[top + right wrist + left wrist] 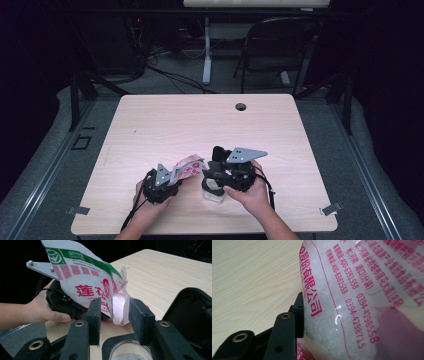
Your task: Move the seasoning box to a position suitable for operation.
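Tilting bag [82, 282], clamped in left gripper [162, 187], steadily over jar [130, 355] near table's [150, 125] front edge; right gripper [113, 312] parted, empty.

One bag [188, 167], one jar [214, 192], apparently, two grippers.

In the left gripper view the seasoning bag [362, 295] runs off the top, right and bottom edges; its printed text is cropped, and it hides one jaw of the left gripper [294, 322] – whether that pad presses it cannot be told. In the high view, lower centre, the glass jar [214, 194] sits mostly hidden under the right gripper [220, 172]; its contents are too small to read. In the right gripper view the jar [131, 353] is cut by the bottom edge – only part of the rim shows
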A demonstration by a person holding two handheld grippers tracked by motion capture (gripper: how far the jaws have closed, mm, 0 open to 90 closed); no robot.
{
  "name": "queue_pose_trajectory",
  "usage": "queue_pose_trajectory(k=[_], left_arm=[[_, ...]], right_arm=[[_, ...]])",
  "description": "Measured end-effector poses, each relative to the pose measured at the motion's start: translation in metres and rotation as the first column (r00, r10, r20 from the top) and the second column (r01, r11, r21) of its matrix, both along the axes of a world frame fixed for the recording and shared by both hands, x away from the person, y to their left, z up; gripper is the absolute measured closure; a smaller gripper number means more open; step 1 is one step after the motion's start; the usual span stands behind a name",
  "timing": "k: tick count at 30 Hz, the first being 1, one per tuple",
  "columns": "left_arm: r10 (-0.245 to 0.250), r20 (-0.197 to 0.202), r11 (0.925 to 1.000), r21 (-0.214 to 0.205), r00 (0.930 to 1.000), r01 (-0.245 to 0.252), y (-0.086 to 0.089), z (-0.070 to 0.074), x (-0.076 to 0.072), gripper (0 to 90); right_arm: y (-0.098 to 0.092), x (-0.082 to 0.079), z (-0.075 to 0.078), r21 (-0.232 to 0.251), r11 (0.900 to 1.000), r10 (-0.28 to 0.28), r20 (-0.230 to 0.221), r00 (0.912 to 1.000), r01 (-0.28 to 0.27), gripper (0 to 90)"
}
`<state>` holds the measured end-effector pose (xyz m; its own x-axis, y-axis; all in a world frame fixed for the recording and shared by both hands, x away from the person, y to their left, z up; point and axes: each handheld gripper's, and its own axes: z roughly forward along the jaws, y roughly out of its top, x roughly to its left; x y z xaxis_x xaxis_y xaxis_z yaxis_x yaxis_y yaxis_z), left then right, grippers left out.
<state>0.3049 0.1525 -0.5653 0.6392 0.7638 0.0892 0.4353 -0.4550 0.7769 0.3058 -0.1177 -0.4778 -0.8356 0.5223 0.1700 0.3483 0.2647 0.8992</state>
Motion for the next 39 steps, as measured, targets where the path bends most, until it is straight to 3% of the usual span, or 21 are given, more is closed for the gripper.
queue_pose_trajectory(k=[10,18,39], left_arm=[[-0.003,0.022,0.9997,0.023,0.9998,0.003,-0.001,0.003,-0.002,59.9],[0.004,0.035,0.9996,0.027,0.9994,-0.005,0.002,0.007,-0.003,59.9],[-0.007,0.038,0.9972,0.075,0.9993,0.004,0.002,0.003,-0.012,60.0]], right_arm=[[-0.002,-0.004,0.009,0.042,0.9981,-0.046,0.02,0.9988,0.045,55.5],[-0.002,-0.005,0.014,0.025,0.9984,-0.052,0.038,0.9979,0.051,55.0],[0.011,-0.005,0.02,0.02,0.9998,0.007,0.062,0.998,-0.008,52.3]])
